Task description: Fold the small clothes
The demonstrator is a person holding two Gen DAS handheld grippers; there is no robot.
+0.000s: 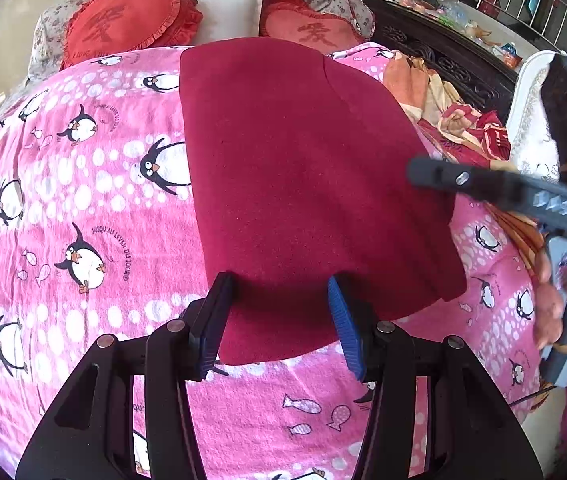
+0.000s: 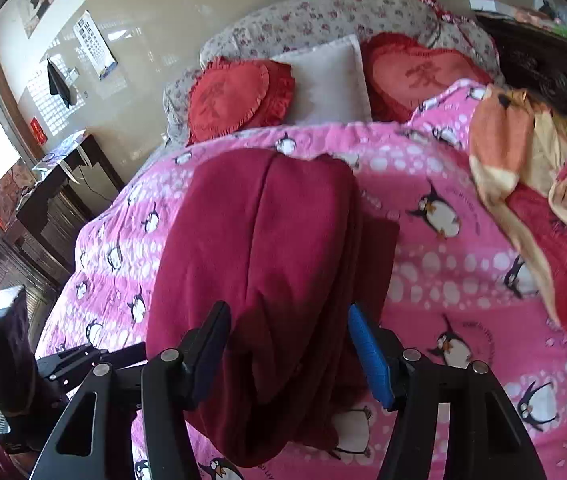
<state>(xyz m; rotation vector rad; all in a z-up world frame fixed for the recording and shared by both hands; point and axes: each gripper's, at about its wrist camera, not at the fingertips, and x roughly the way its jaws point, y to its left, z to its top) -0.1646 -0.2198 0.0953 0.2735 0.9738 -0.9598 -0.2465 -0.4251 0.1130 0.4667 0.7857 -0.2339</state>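
- The dark red garment (image 1: pixel 307 184) lies flat on the pink penguin blanket (image 1: pixel 83 208) in the middle of the left wrist frame; its near edge passes behind the fingers of the left gripper (image 1: pixel 279 320), so that part of the hem is hidden.
- In the right wrist view the same dark red garment (image 2: pixel 267 280) looks bunched, with long folds down the centre; what kind of small garment it is cannot be made out.
- The left gripper has its fingers apart, one on each side of the near edge of the garment, with nothing pinched between them.
- The right gripper (image 2: pixel 289 352) also stands with fingers apart above the lower part of the garment; whether the pads touch the cloth I cannot tell.
- At the right edge of the left wrist frame the right gripper (image 1: pixel 439 172) appears blurred, and the hand (image 1: pixel 563 304) holding it is cut off by the frame.
- Left of the garment the blanket is bare and wide; to the right an orange and red patterned cloth (image 2: pixel 535 184) lies crumpled near the garment's right side.
- At the top of both frames two red heart cushions (image 1: pixel 123 24) and a white pillow (image 1: pixel 227 12) lean on the floral bolster (image 2: pixel 323 12).
- In the left of the right wrist frame a dark surface (image 2: pixel 67 176) stands by the wall; the things on it are too small to tell.
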